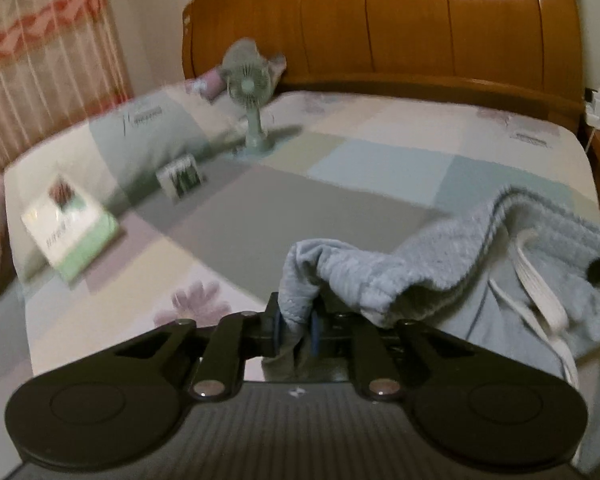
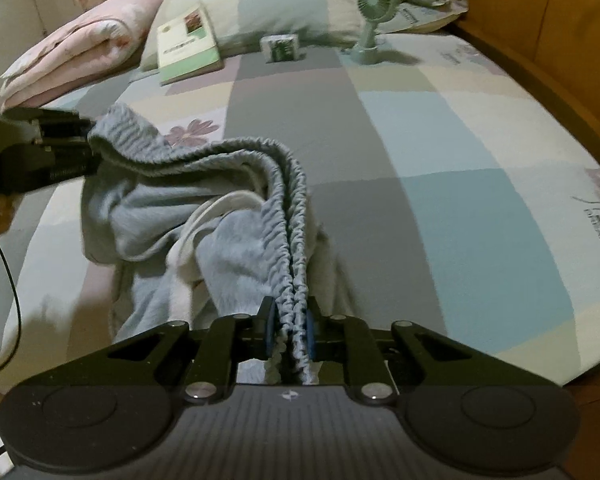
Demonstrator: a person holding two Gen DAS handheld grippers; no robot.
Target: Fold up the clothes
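Gripping the elastic waistband, my right gripper (image 2: 289,330) had its blue pads clamped on two gathered layers of the light blue sweatpants (image 2: 228,240), which ran straight away from the jaws toward the middle of the bed (image 2: 460,128). My left gripper (image 1: 296,326) was pinched narrow on another bunch of that same waistband; in the right wrist view it showed at the left edge (image 2: 86,148), with the fabric draped in a sagging arc between the two claws. Both had just been closing, cloth between the pads of each. A white drawstring (image 2: 204,216) looped out of the folds between them. The rest of the garment lay crumpled on the patchwork sheet near the foot-side edge of the bed, closest to me.

Farther up, toward the wooden headboard (image 1: 420,20), a small green desk fan (image 2: 370,20) stood upright on the sheet, a little printed box (image 2: 282,48) lay just beside it, and a green-and-white book (image 2: 188,44) leaned against the pillow (image 2: 292,8). A folded pink quilt (image 2: 80,56) sat along the bed's far left edge. I could see no containers holding anything.
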